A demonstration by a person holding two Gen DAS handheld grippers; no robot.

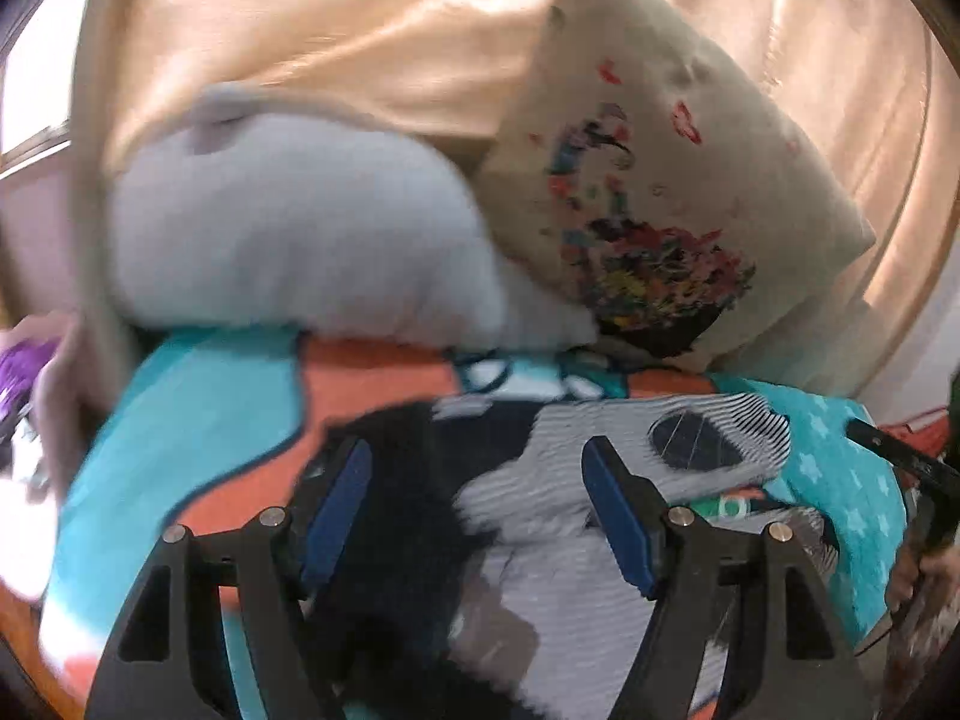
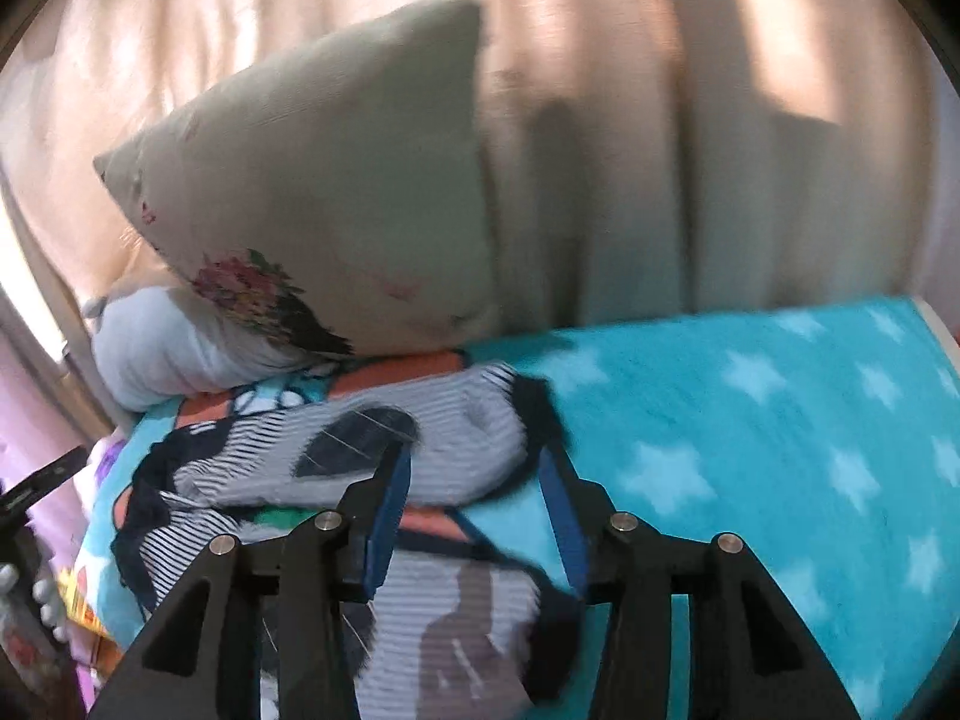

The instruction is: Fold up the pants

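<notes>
Left wrist view: the left gripper (image 1: 480,516) has its blue-padded jaws spread apart, nothing clamped between them. The pants (image 1: 570,516), striped grey-and-white fabric with dark navy panels and trim, lie bunched on the blanket (image 1: 198,396) directly below and ahead of the jaws. The blanket is turquoise with orange areas and white stars and covers the bed surface. At the head of the bed a white pillow (image 1: 288,240) lies flat, and a beige printed cushion (image 1: 660,192) leans against it. A peach curtain (image 1: 372,30) hangs behind both.

Right wrist view: the right gripper (image 2: 480,516) is released, jaws parted above the pants' edge, pads clear of the fabric. At the far left edge the other tool and a hand (image 2: 42,594) are partly visible, blurred.
</notes>
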